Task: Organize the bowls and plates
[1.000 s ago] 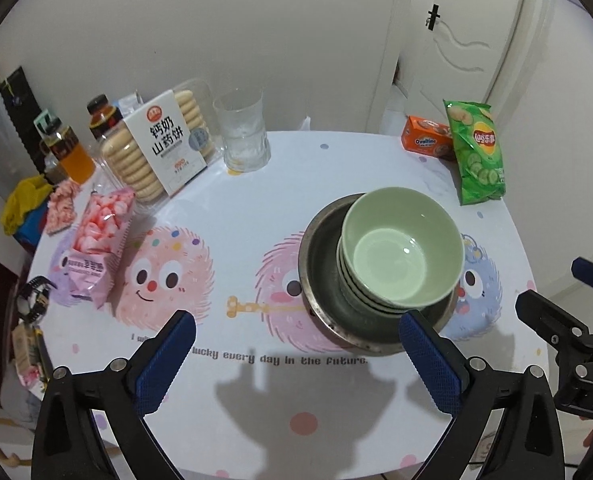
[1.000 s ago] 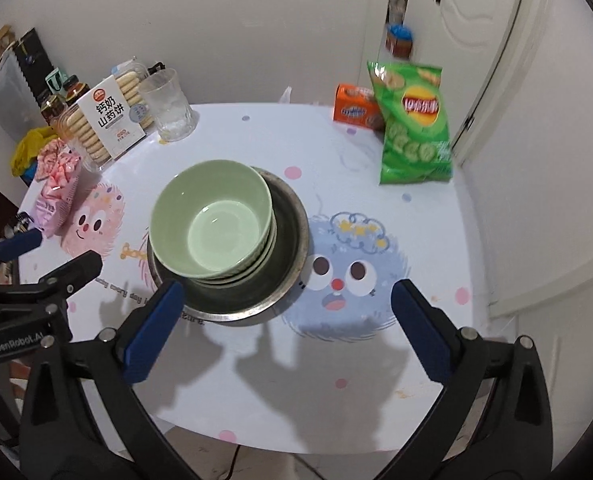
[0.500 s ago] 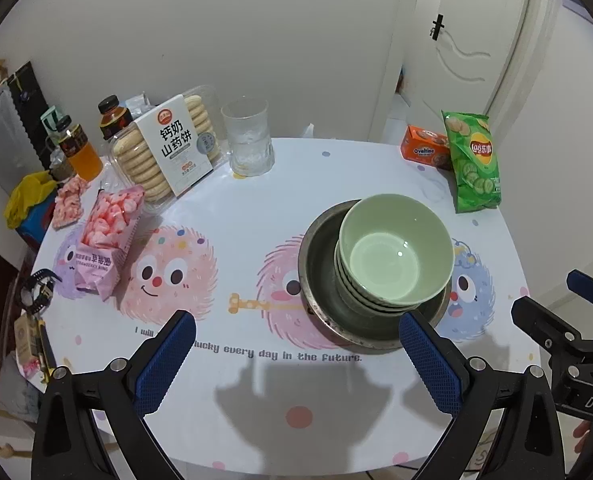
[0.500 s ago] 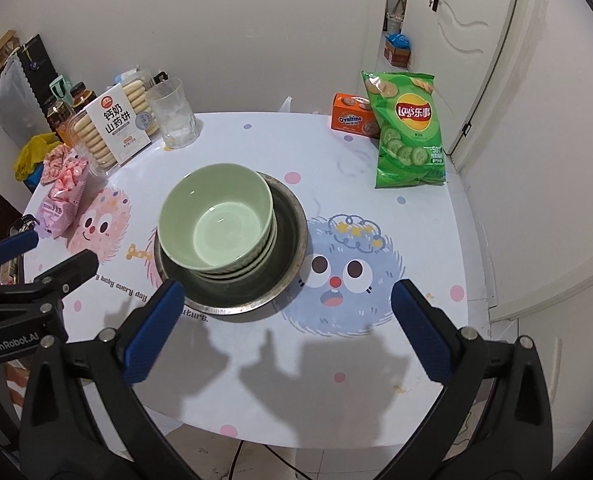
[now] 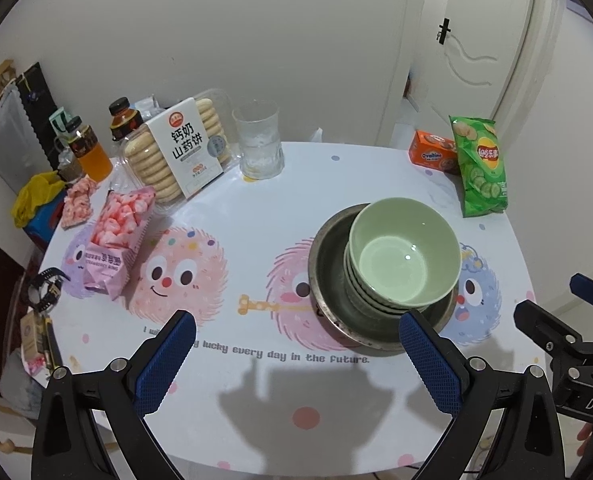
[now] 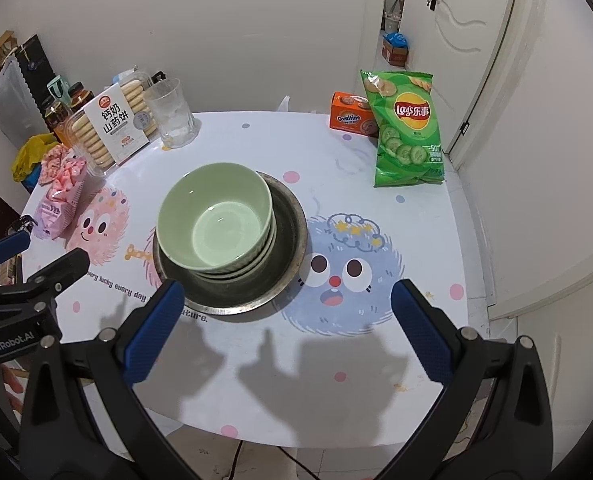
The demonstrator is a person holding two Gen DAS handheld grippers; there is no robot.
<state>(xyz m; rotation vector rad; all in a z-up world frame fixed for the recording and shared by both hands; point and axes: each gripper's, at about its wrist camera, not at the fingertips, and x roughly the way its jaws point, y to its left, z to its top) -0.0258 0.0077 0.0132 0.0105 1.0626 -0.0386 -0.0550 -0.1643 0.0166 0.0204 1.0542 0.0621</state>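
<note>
A stack of pale green bowls sits inside a metal basin on the tabletop, ahead of both grippers and touched by neither. The left gripper and right gripper hover near the tabletop's front edge, jaws spread wide and empty. The top bowl is glossy and empty.

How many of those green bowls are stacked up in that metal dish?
3, going by the rims I can make out, though another may be hidden. The green bowls sit nested inside the metal basin at the middle of the table.
</note>
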